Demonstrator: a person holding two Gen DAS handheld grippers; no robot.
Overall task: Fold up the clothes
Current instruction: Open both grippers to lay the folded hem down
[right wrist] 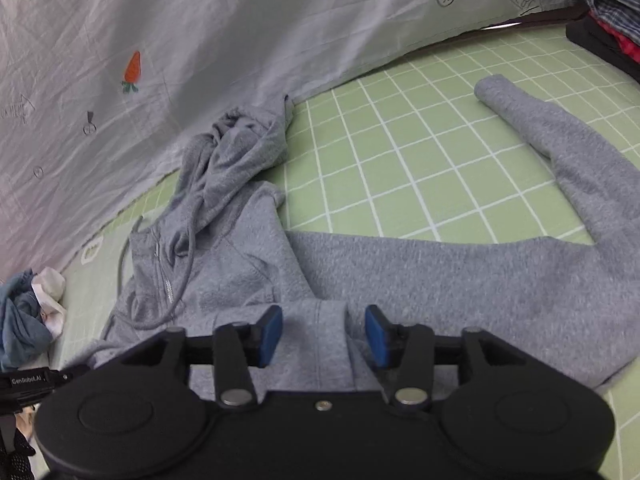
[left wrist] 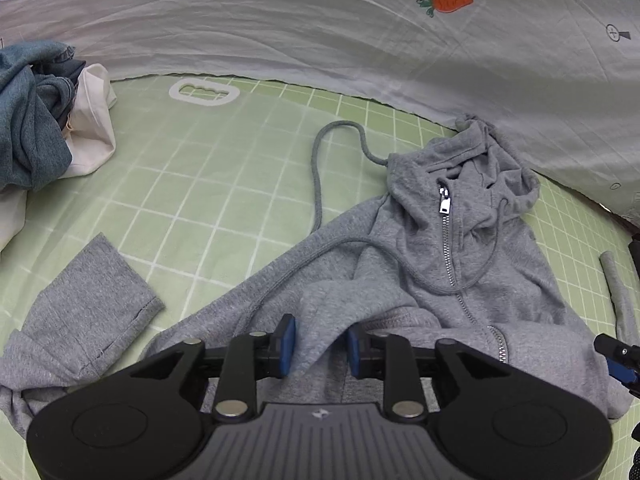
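Note:
A grey zip hoodie (left wrist: 440, 264) lies front up on the green checked sheet (left wrist: 200, 184), its hood (left wrist: 480, 168) bunched against the white cover. One sleeve (left wrist: 80, 312) lies off to the left, and a long drawstring (left wrist: 320, 168) loops over the sheet. My left gripper (left wrist: 321, 346) is open over the hoodie's lower front, with a soft ridge of grey fabric lying between the blue pads. In the right wrist view the hoodie (right wrist: 400, 272) spreads out with its other sleeve (right wrist: 560, 140) bent away to the far right. My right gripper (right wrist: 323, 334) stands open above the hem, its pads clear of the cloth.
A pile of blue and white clothes (left wrist: 40, 120) sits at the far left. The white cover with a carrot print (left wrist: 320, 28) borders the back. Dark and striped folded clothes (right wrist: 608, 20) are stacked at the far right corner. Bare green sheet (right wrist: 420, 160) lies between hood and sleeve.

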